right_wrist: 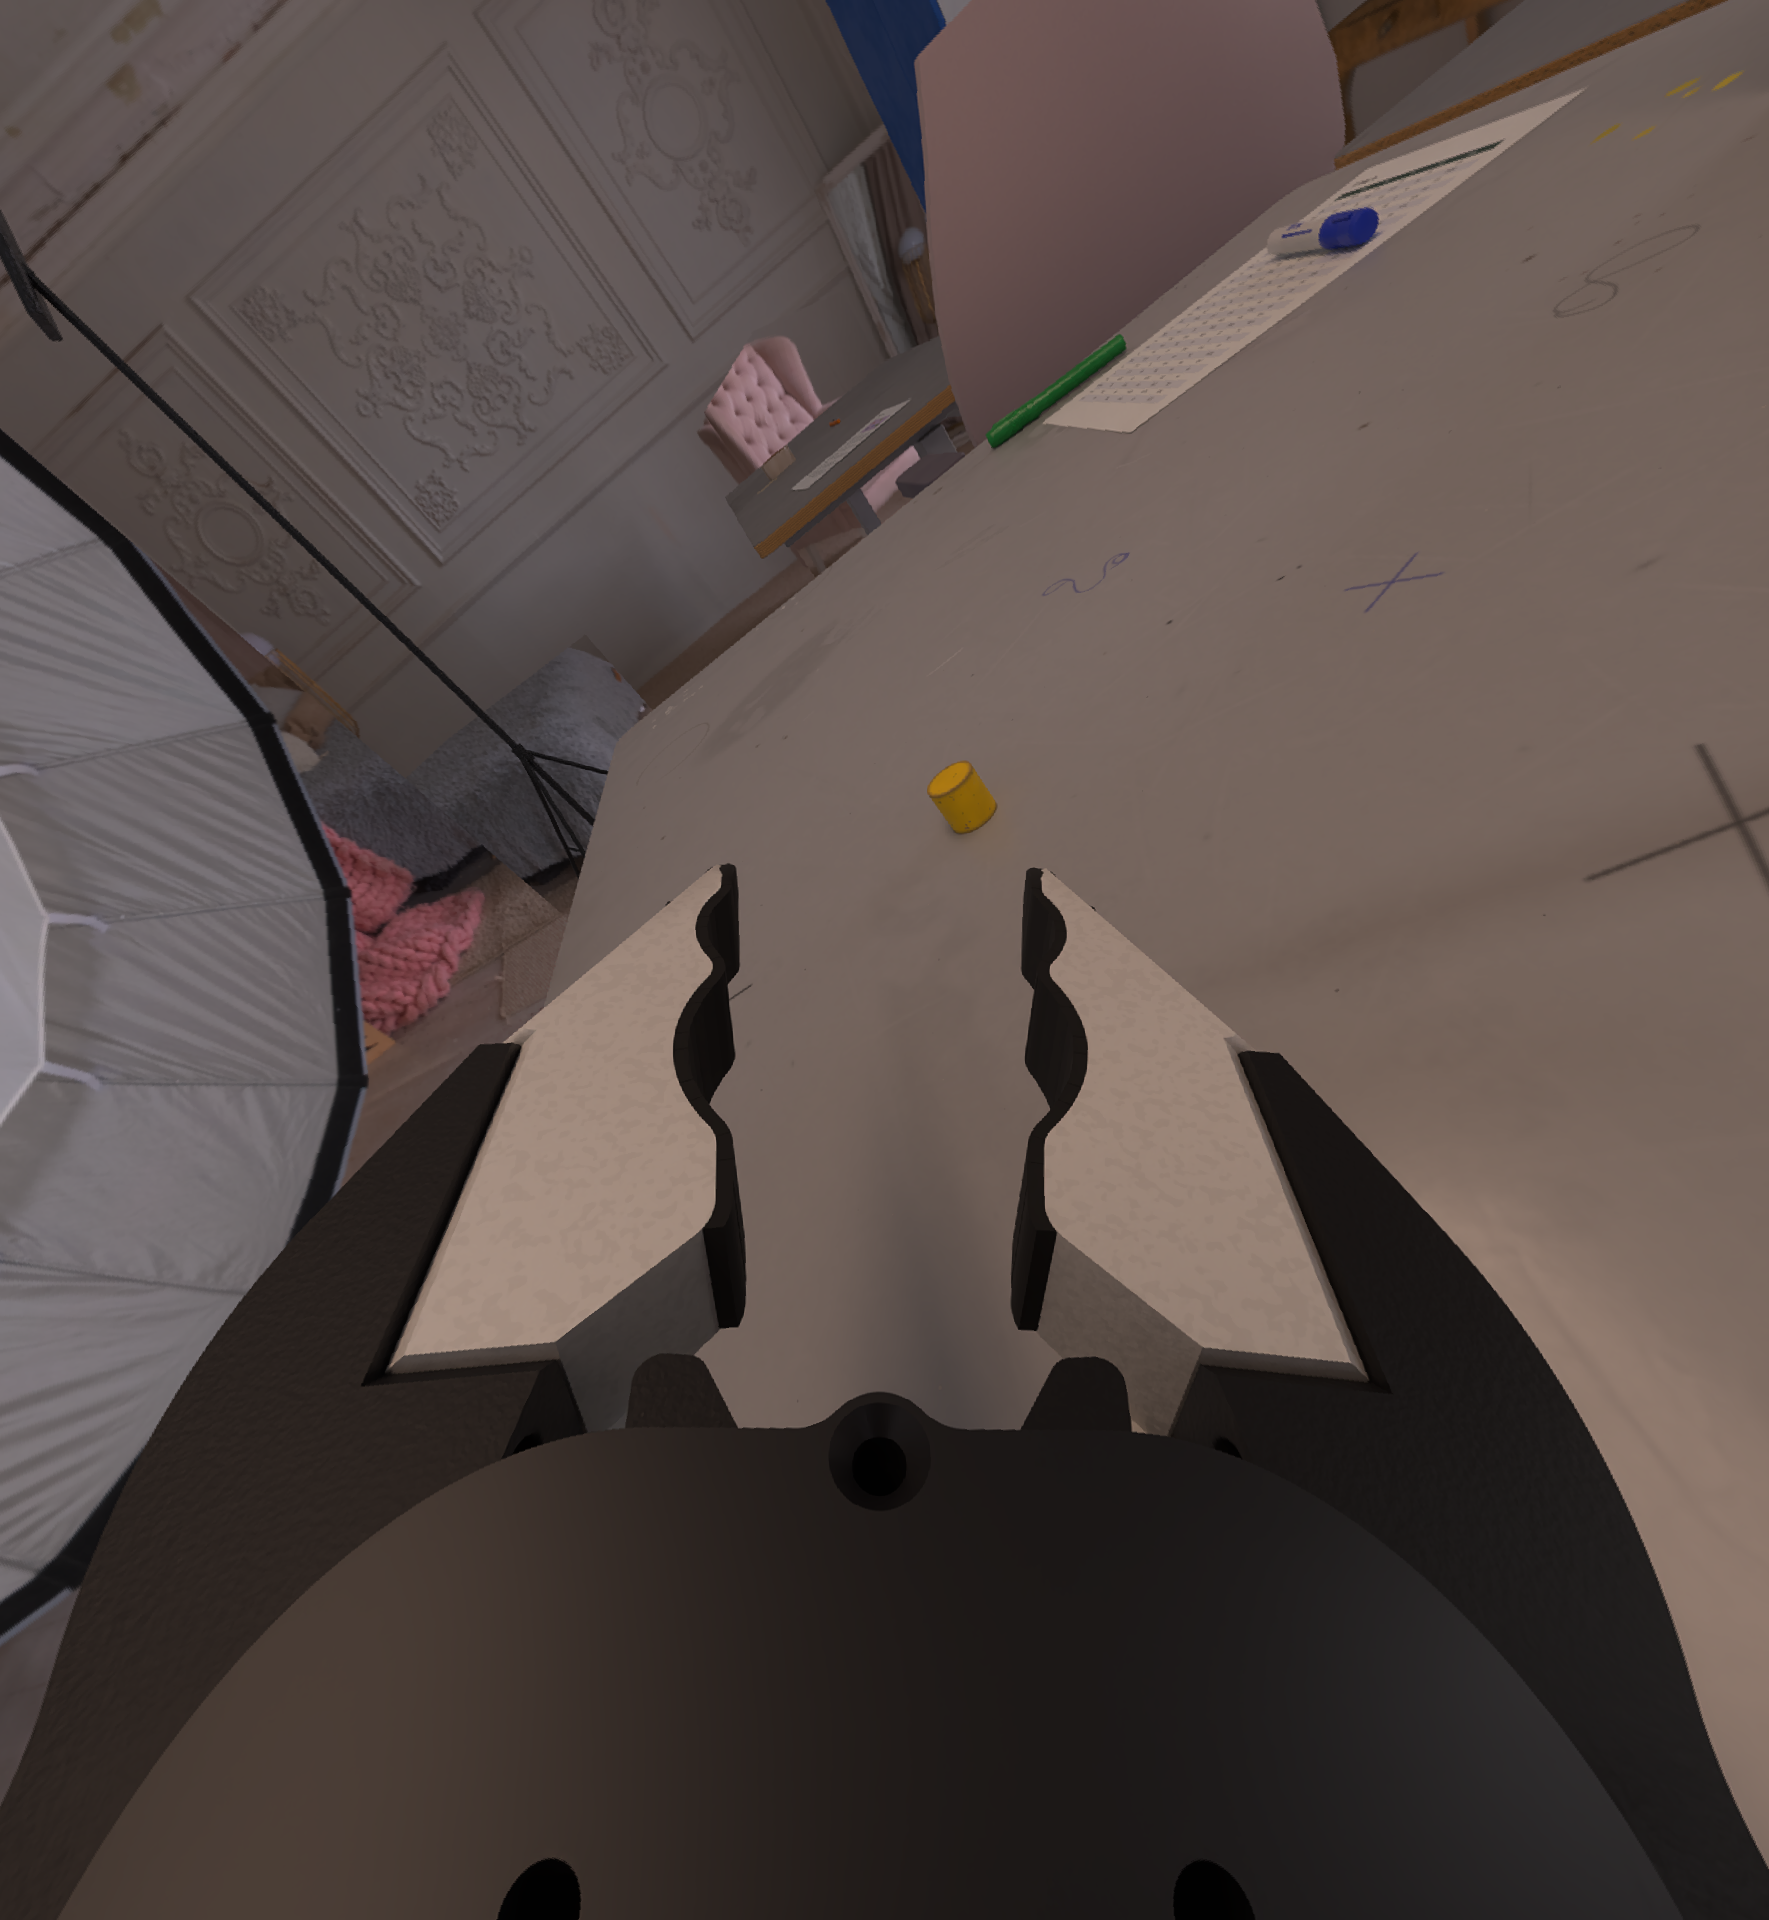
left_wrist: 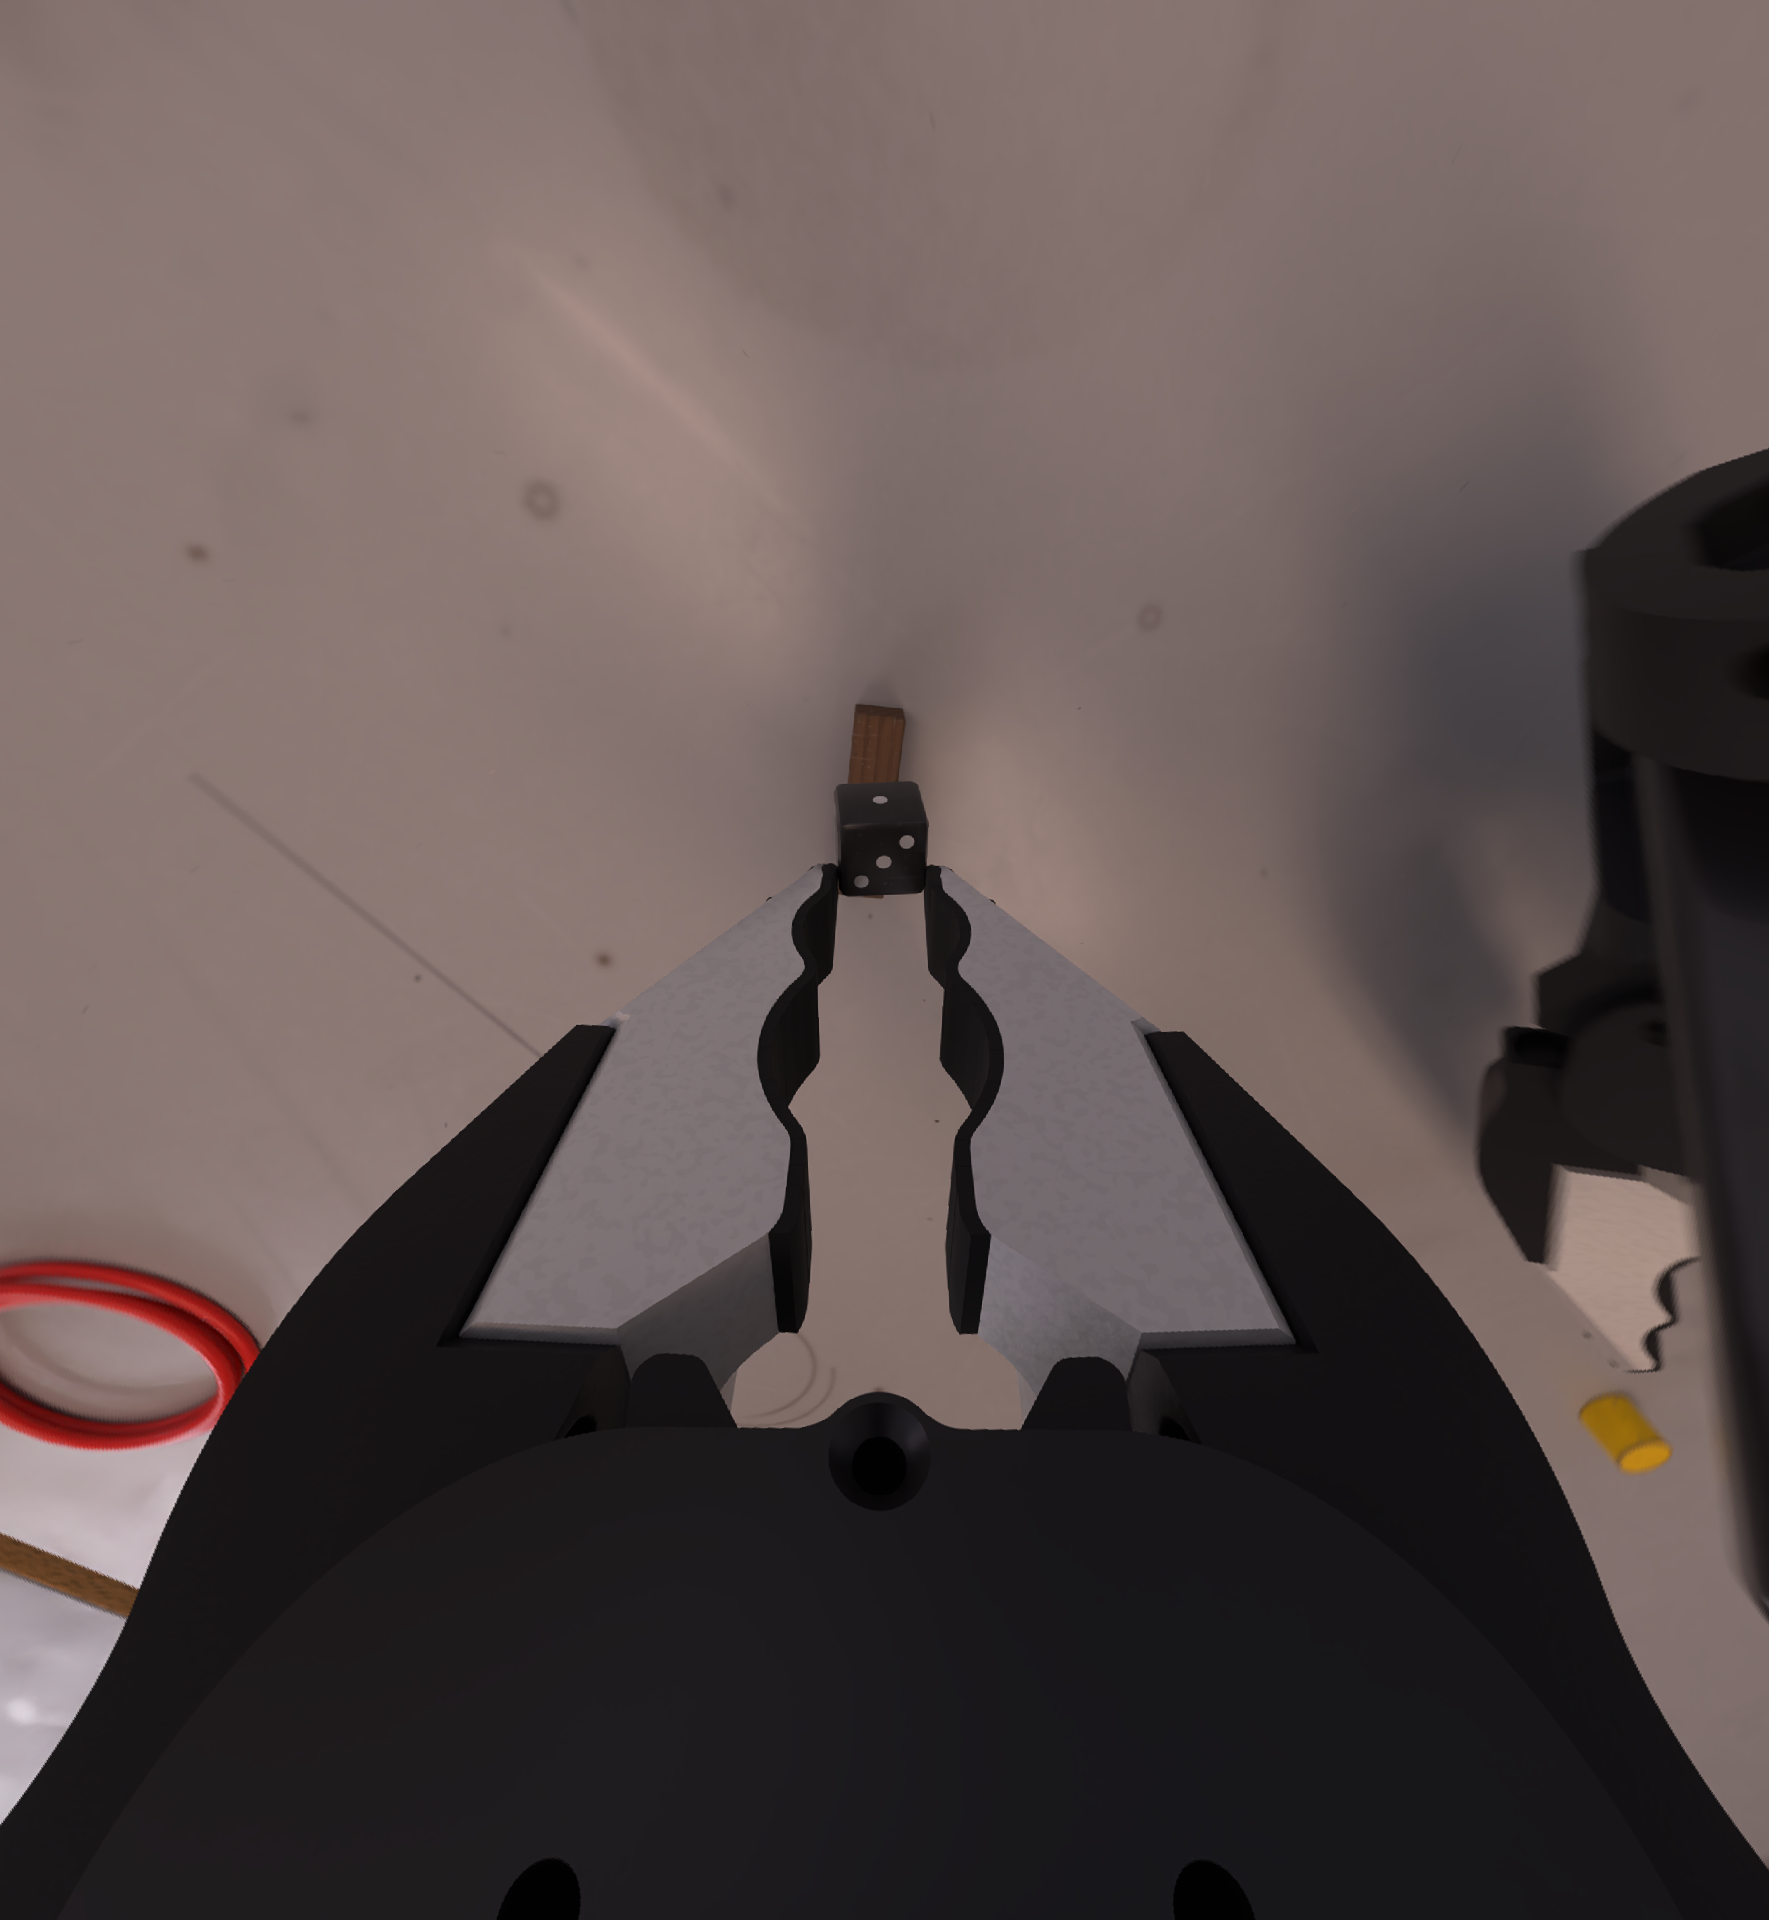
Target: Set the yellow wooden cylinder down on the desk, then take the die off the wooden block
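In the left wrist view my left gripper [left_wrist: 881, 881] is shut on a black die [left_wrist: 880, 836] with white pips, holding its lower part between the fingertips. A small wooden block [left_wrist: 878, 743] lies on the desk just beyond the die. I cannot tell whether the die still touches it. A yellow wooden cylinder [right_wrist: 963, 798] lies on its side on the desk, a little ahead of my right gripper [right_wrist: 880, 883], which is open and empty. The cylinder also shows in the left wrist view [left_wrist: 1623, 1434], below the right gripper's dark housing [left_wrist: 1711, 831].
A red cable coil [left_wrist: 80, 1351] lies at the desk's left. A green marker [right_wrist: 1056, 390], a printed sheet [right_wrist: 1275, 281] and a blue-capped tube [right_wrist: 1321, 231] lie far ahead. The desk edge [right_wrist: 589, 831] drops off to the left, beside a large white softbox [right_wrist: 80, 1039].
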Robot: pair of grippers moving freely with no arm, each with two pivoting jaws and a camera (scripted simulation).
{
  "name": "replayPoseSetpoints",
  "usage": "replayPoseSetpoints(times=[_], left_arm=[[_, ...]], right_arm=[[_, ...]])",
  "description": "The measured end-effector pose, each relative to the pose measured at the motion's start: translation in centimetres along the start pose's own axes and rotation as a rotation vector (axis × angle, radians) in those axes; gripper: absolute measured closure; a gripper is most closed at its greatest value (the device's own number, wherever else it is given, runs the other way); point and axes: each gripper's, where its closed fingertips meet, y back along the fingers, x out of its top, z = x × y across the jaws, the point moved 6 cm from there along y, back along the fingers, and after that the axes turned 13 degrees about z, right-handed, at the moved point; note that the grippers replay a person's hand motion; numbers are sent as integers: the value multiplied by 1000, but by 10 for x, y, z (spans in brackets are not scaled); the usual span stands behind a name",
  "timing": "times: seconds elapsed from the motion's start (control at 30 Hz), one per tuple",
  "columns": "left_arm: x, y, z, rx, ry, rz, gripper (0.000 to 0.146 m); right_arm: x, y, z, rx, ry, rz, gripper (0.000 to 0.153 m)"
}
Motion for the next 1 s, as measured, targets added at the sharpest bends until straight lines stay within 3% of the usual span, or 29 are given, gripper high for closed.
replayPoseSetpoints(times=[0.23,0.5,0.7,1.0], left_arm=[[-13,71,22,181,177,345,130],[-78,130,77,240,503,894,130],[-154,161,145,312,712,1253,130],[-240,179,273,527,885,1509,130]], right_arm=[[1,1,0,3,-8,5,98],[0,0,1,-8,-6,-4,98],[0,0,3,-19,-11,-3,98],[-1,-4,10,-82,-30,-24,98]])
